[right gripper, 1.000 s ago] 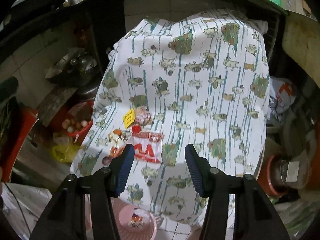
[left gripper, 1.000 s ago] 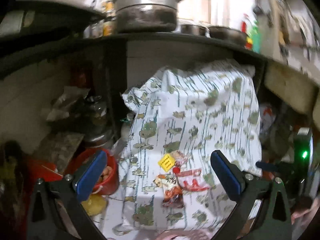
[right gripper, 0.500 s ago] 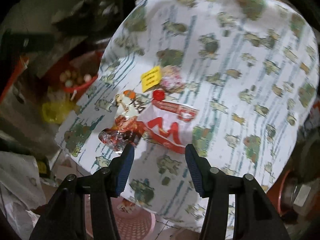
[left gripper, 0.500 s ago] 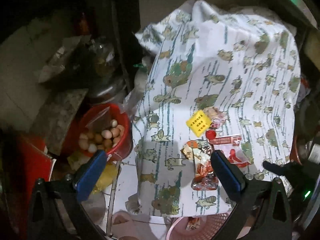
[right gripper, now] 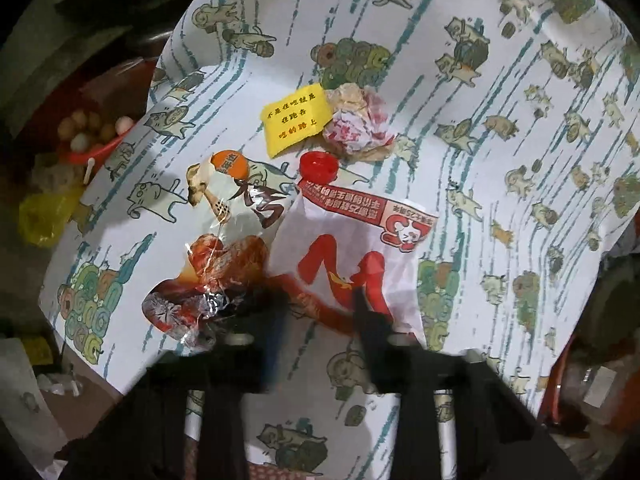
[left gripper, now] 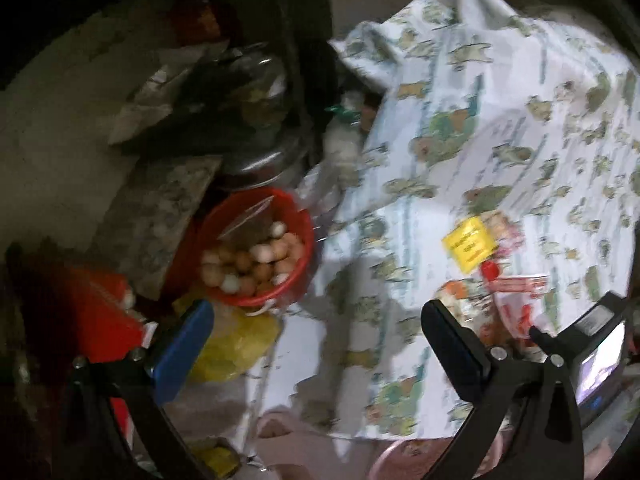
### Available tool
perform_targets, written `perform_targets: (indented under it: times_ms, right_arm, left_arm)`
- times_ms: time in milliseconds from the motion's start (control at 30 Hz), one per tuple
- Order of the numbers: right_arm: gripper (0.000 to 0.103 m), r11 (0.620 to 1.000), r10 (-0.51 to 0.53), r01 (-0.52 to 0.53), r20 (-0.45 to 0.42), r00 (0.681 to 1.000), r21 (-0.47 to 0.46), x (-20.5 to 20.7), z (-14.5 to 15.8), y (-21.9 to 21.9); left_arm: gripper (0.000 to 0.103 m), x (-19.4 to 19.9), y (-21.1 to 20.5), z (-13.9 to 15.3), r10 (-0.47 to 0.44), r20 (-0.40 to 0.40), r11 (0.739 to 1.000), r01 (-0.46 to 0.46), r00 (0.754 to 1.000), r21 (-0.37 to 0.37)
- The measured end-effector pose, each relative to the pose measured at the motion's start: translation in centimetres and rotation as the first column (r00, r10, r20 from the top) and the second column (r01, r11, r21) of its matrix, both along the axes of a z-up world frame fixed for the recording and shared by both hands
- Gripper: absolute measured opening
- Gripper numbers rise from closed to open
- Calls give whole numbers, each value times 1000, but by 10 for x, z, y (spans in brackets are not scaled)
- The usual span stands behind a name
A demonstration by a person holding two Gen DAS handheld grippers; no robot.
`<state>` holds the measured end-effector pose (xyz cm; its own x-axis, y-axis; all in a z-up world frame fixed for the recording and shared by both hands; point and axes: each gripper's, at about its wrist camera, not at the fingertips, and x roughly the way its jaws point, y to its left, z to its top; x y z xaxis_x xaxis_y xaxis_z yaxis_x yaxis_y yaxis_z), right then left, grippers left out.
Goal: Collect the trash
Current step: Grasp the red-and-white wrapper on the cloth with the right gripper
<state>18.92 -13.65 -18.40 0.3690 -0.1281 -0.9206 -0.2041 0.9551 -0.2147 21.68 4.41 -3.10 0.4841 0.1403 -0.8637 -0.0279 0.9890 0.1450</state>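
Observation:
Trash lies on a cat-patterned cloth [right gripper: 500,184]: a yellow note [right gripper: 294,124], a crumpled wrapper [right gripper: 358,124], a red bottle cap [right gripper: 319,167], a white-and-red paper bag [right gripper: 352,256] and a clear snack wrapper [right gripper: 212,276]. My right gripper [right gripper: 320,316] points down at the near edge of the paper bag. Its blurred jaws are closing with that edge between them. My left gripper [left gripper: 320,352] hangs open and empty over the cloth's left edge. The yellow note [left gripper: 470,244], cap [left gripper: 490,270] and paper bag [left gripper: 516,304] lie to its right.
A red bucket of eggs [left gripper: 256,248] stands left of the cloth, with a yellow plastic bag [left gripper: 236,344] in front and a metal pot [left gripper: 256,152] behind. A red box [left gripper: 100,312] sits far left. Clutter lies at the right edge [right gripper: 600,380].
Both grippers have dropped closer to the cloth and tilted down. The right jaws have narrowed around the paper bag's near edge. The left view has swung toward the egg bucket.

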Motion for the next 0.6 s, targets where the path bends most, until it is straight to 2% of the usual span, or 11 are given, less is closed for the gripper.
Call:
perform_targets:
  times_ms: [67,133,233,367,500,600]
  right_arm:
    - [4,999,-30,29,7,1000,42,-3,2,-7]
    - [3,990,-58,54,25,998,128,-5,12,-15]
    - [2,966,-95,85,28,995,245,-10,34,-28]
    - [2,912,-133,110,31,991,396,-24,70,-55]
    - [2,893,-163,117,69,984,435,-34,96,-80]
    - [2,881,-204,151,73,976,448,-34,103,-101]
  left_arm:
    - [103,-5,10,3,13,10,999,-13,1000,-34]
    - [103,-5,15,3,3,2,998,-3,1000,-58]
    - [103,-4,16,-1,2,4,1000,-2,1000,-30]
    - [103,1,9,-17,-10,-42,1000,9,999,-26]
    - [103,8,-2,-36,-14,-104,999,10,994,-41]
    - [103,13,-19,-47,-33,-132,998,24,991,-66]
